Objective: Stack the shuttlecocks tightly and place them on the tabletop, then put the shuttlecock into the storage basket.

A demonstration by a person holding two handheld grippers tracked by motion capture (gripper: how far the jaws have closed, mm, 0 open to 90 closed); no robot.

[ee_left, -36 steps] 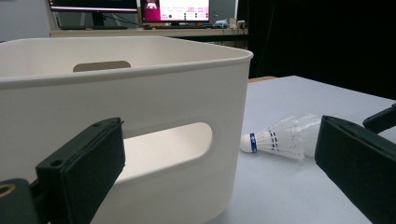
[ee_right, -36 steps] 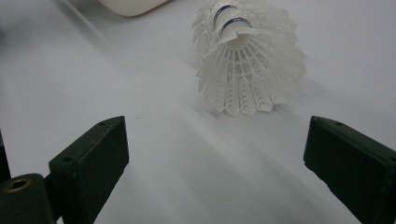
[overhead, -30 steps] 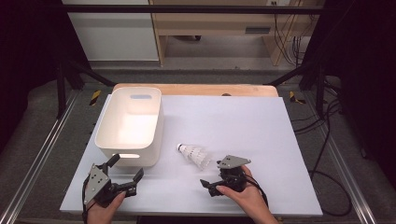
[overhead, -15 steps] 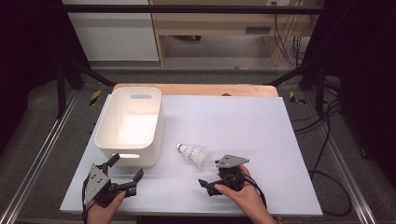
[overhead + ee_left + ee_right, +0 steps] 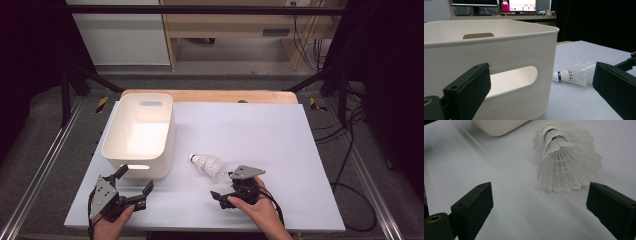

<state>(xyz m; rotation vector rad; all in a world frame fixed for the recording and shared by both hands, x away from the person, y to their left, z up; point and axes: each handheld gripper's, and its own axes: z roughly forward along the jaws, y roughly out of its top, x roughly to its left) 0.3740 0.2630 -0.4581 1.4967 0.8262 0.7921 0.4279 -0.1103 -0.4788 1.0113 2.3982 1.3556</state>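
A shuttlecock [image 5: 209, 165] lies on its side on the white bench [image 5: 280, 150], just right of an empty white bin [image 5: 140, 135]. Its cork tip points toward the bin, its feathered skirt toward the right claw [image 5: 222, 196]. That claw is spread wide just short of the skirt; nothing is gripped yet. The left claw [image 5: 135, 185], also spread, waits before the bin.
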